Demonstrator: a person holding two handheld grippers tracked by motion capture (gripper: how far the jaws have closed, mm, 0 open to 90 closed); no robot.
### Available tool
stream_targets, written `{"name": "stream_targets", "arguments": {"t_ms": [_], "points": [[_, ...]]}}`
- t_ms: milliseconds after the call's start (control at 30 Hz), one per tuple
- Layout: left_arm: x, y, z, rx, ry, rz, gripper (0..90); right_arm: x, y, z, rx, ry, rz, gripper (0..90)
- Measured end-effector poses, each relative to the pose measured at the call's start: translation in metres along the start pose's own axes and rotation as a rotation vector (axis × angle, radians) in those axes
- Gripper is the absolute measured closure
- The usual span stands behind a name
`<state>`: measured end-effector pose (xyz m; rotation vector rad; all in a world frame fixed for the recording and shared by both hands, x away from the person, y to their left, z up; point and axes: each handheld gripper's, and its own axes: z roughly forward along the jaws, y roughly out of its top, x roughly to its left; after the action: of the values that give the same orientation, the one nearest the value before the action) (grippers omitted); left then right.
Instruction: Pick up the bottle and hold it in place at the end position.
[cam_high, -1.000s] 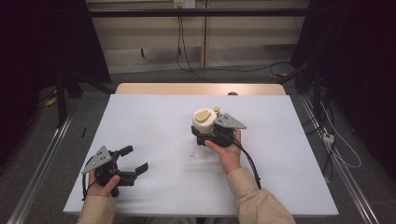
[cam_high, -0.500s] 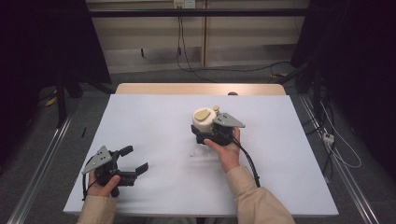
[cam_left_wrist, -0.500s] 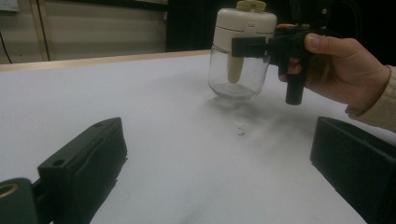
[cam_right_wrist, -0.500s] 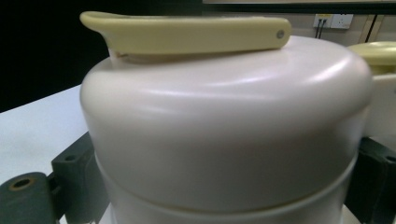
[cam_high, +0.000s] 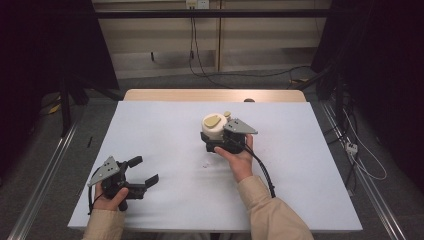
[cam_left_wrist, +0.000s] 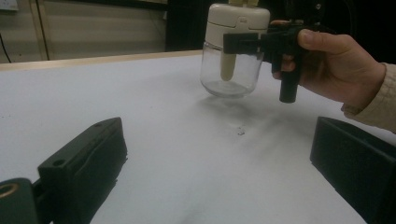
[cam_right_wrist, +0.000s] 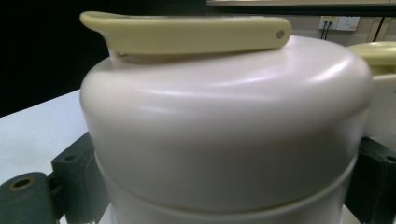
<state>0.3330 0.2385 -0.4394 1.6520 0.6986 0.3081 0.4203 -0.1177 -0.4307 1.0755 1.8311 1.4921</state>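
**High view: a jar held over a bare white surface**

High view shows a white surface (cam_high: 165, 130) that covers most of a table, with a strip of pale wood (cam_high: 215, 95) left uncovered along the far edge. A small dark speck (cam_high: 205, 164) marks the white sheet near the middle. Metal rails (cam_high: 45, 175) run along the floor on both sides of the table. Behind it stands a light panelled wall (cam_high: 165, 40) with black cables (cam_high: 192, 47) hanging from a socket and trailing over the grey floor. Both far corners of the room are dark.

The right hand-held gripper (cam_high: 214, 140) is clamped on a jar (cam_high: 215, 127) past the middle of the surface, its jaws at the cream lid. The left gripper view shows the jar (cam_left_wrist: 232, 56) with a clear glass body, lifted off the surface with its shadow below. In the right gripper view the lid (cam_right_wrist: 224, 126) sits close, a yellow flap (cam_right_wrist: 187, 32) lying flat on top.

The left hand-held gripper (cam_high: 141, 171) rests at the near left corner with its jaws spread wide and holding nothing.
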Motion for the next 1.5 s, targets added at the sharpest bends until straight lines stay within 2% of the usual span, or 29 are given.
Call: {"name": "stream_targets", "arguments": {"t_ms": [700, 1100, 1367, 1500], "points": [[0.001, 0.0, 0.0, 0.002, 0.0, -0.004, 2.9, -0.004, -0.003, 0.014, 0.008, -0.008, -0.002, 6.9], [0.002, -0.001, -0.001, 0.0, -0.003, -0.008, 2.9, -0.002, -0.007, 0.021, 0.015, -0.001, 0.006, 6.9], [0.002, -0.001, -0.001, -0.002, -0.004, -0.008, 2.9, -0.001, -0.009, 0.022, 0.019, -0.002, -0.006, 6.9], [0.002, -0.001, -0.001, -0.001, -0.004, -0.008, 3.0, -0.001, -0.01, 0.023, 0.02, 0.008, 0.011, 6.9]]}}
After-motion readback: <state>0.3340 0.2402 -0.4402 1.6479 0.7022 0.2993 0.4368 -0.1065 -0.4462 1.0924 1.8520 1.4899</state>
